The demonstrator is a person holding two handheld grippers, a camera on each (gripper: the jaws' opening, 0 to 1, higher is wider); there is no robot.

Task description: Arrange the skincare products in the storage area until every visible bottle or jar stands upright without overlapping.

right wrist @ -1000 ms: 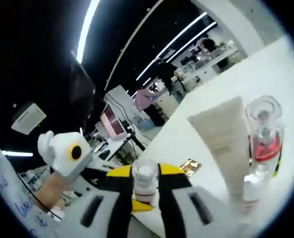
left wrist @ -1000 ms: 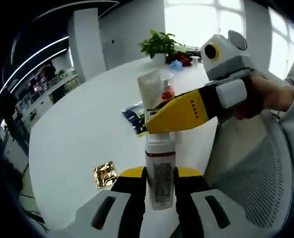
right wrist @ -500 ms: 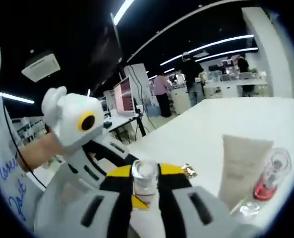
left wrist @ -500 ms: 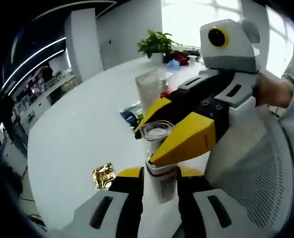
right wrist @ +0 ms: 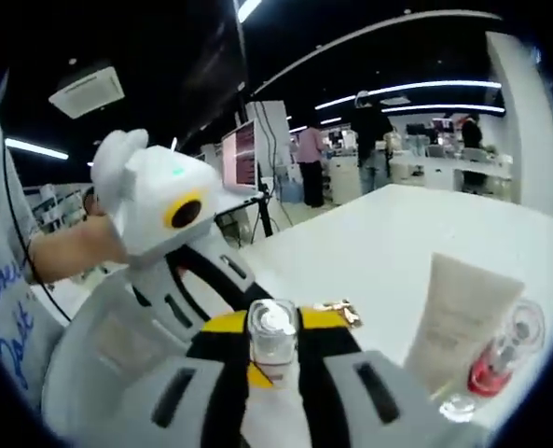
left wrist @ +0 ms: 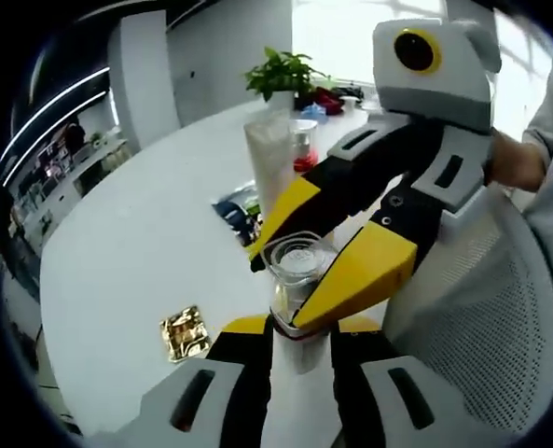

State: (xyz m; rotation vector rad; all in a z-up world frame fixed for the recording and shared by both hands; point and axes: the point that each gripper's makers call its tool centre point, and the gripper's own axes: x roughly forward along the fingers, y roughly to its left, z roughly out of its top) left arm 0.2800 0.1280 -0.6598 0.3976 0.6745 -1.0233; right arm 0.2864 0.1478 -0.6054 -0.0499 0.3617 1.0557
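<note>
In the left gripper view, the left tool (left wrist: 295, 329) is closed on the lower body of a small bottle (left wrist: 298, 280) with a clear cap, held above a broad white table (left wrist: 136, 252). The right tool (left wrist: 324, 257) comes in from the right of that view and grips the same bottle at its clear cap, yellow jaws on either side of it. A gold foil packet (left wrist: 184, 331) lies flat on the table to the near left. Farther along stand a white tube (left wrist: 269, 166) and, just beside it, a clear bottle with red liquid (left wrist: 303, 149); a dark packet (left wrist: 233, 215) lies near the tube's foot. A potted plant (left wrist: 281, 75) sits at the table's far end before a bright window (left wrist: 337, 33). A white mesh chair back (left wrist: 472, 317) shows on the right.

In the right gripper view, the clear cap (right wrist: 272, 331) sits between the right tool's (right wrist: 273, 345) jaws. The room behind is dark, with ceiling light strips (right wrist: 416, 89), monitors, and people standing at distant benches.
</note>
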